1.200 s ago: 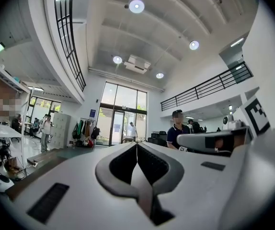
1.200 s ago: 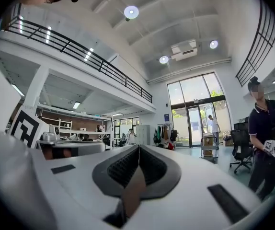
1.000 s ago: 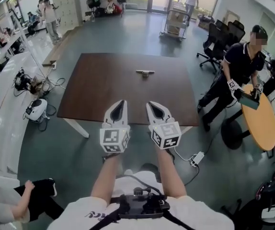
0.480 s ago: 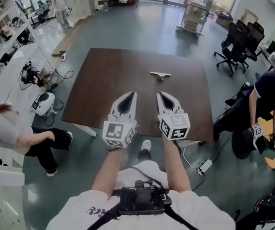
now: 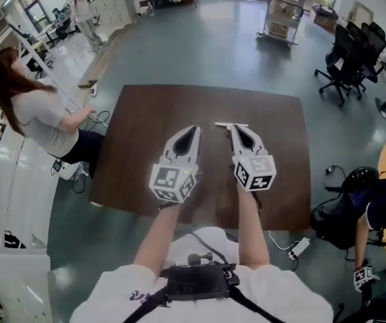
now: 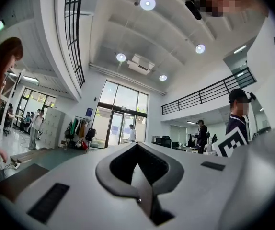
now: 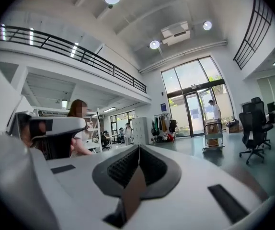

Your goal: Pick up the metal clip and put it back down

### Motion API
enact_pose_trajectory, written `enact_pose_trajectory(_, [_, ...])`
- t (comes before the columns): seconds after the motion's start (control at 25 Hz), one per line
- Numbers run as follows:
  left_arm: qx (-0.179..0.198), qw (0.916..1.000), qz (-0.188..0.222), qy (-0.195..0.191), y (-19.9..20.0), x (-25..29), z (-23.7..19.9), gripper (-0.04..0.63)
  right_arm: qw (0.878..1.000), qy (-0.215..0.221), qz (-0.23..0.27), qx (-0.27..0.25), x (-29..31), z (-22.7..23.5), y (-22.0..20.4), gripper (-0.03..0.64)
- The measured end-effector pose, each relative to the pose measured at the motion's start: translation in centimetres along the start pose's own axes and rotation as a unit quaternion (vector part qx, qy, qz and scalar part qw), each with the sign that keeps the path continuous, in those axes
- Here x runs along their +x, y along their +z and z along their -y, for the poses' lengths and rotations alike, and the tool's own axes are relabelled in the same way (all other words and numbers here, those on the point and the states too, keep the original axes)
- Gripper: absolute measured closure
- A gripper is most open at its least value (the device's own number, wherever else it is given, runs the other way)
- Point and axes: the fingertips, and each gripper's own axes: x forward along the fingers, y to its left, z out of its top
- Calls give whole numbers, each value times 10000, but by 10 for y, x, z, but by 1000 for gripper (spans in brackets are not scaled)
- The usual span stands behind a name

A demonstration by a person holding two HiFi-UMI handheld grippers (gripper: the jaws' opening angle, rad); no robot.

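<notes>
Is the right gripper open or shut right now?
Shut: the right gripper has its jaws meeting along one line, with nothing between them.

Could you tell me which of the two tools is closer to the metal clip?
The right tool: in the head view its tip overlaps the metal clip, while the left tool points clear of it.

Big open-plan office-cum-lab, double height; beneath the left gripper (image 5: 193,130) and right gripper (image 5: 237,130), a brown table (image 5: 139,133) on bare grey floor; far ahead of the left one, tall glass doors (image 6: 123,126) and pale lockers (image 6: 53,123); ahead and right of the right one, black swivel chairs (image 5: 351,49), a wheeled cart (image 5: 284,15); overhead, round ceiling lights (image 6: 147,3), a railed mezzanine (image 7: 70,47); off to the left, a person (image 5: 42,116) standing.
</notes>
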Motion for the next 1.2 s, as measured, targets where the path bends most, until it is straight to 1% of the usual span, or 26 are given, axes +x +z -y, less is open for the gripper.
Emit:
enact_pose_trajectory(0.08, [19, 9999, -104, -35, -14, 24, -7, 586, 9997, -69, -210, 70, 19, 20, -23, 609])
enact_pose_trajectory(0.16, [61, 9997, -251, 8, -28, 38, -22, 586, 9985, -192, -499, 86, 37, 31, -43, 609])
enact_pose_trajectory(0.28, [-86, 9986, -518, 20, -51, 54, -42, 586, 9957, -371, -830, 187, 56, 39, -64, 609])
enact_pose_trajectory(0.36, [-162, 9965, -811, -109, -73, 63, -50, 586, 9921, -556, -1087, 296, 62, 44, -81, 609])
enact_pose_trajectory(0.48, [-261, 9895, -1359, -411, -110, 83, -56, 586, 9855, -838, -1419, 409, 74, 55, -111, 609])
enact_pose_trajectory(0.6, [-195, 9818, -1772, -654, -145, 99, -58, 586, 9782, -1012, -1756, 448, 84, 66, -141, 609])
enact_pose_trajectory(0.76, [-318, 9713, -2191, -872, -184, 116, -52, 586, 9687, -976, -2196, 617, 88, 80, -178, 609])
enact_pose_trajectory(0.84, [-317, 9675, -2327, -936, -198, 127, -50, 586, 9640, -948, -2404, 625, 91, 89, -196, 609])
enact_pose_trajectory(0.92, [-296, 9657, -2402, -943, -208, 137, -52, 586, 9601, -980, -2543, 629, 97, 97, -211, 609])
enact_pose_trajectory(1.08, [-338, 9654, -2431, -887, -226, 152, -63, 585, 9531, -1158, -2717, 669, 111, 112, -236, 609])
enact_pose_trajectory(1.2, [-384, 9618, -2558, -899, -240, 157, -65, 586, 9479, -1330, -2804, 717, 118, 124, -249, 607])
